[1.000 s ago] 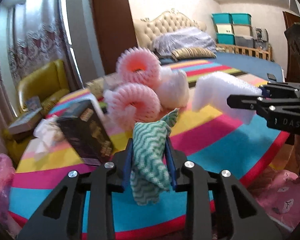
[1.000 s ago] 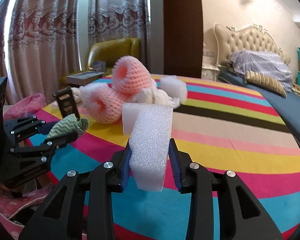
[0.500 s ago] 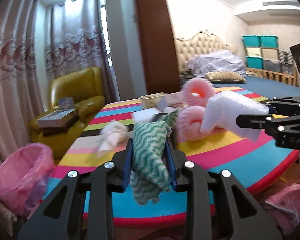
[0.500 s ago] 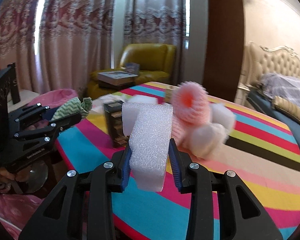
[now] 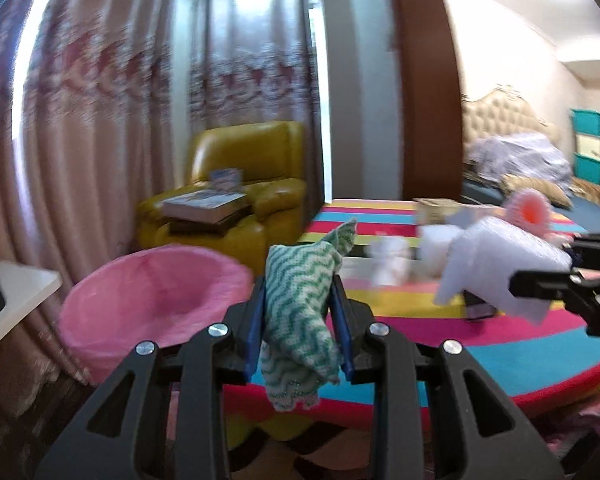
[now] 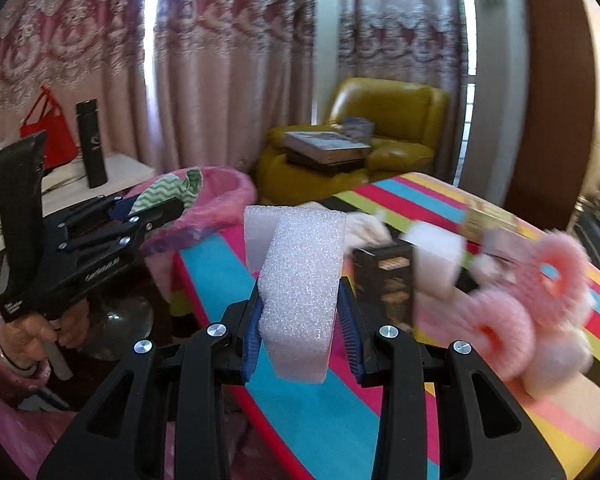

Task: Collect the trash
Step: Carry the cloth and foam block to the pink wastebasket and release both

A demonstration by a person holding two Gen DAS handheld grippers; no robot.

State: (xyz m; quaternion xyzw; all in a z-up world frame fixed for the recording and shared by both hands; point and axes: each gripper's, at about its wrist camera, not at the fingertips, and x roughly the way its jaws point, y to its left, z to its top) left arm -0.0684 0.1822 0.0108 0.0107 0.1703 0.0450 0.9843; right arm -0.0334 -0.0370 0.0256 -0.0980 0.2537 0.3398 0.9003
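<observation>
Our left gripper (image 5: pixel 298 312) pinches the green wavy cloth (image 5: pixel 300 312); our right gripper (image 6: pixel 300 312) squeezes the white foam block (image 6: pixel 300 292). Both have swung away from the striped table (image 6: pixel 312 412) — past its edge. The pink-lined bin (image 5: pixel 152 300) now sits just ahead, so we can drop them soon.

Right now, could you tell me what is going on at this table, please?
A person is clearing trash off the striped round table with a handheld claw in each hand. The left claw is shut on a green-and-white zigzag cloth, and the right claw is shut on a white foam block. Both point toward the pink-lined trash bin beside the table. Pink foam nets, a dark box and other scraps remain on the table.
</observation>
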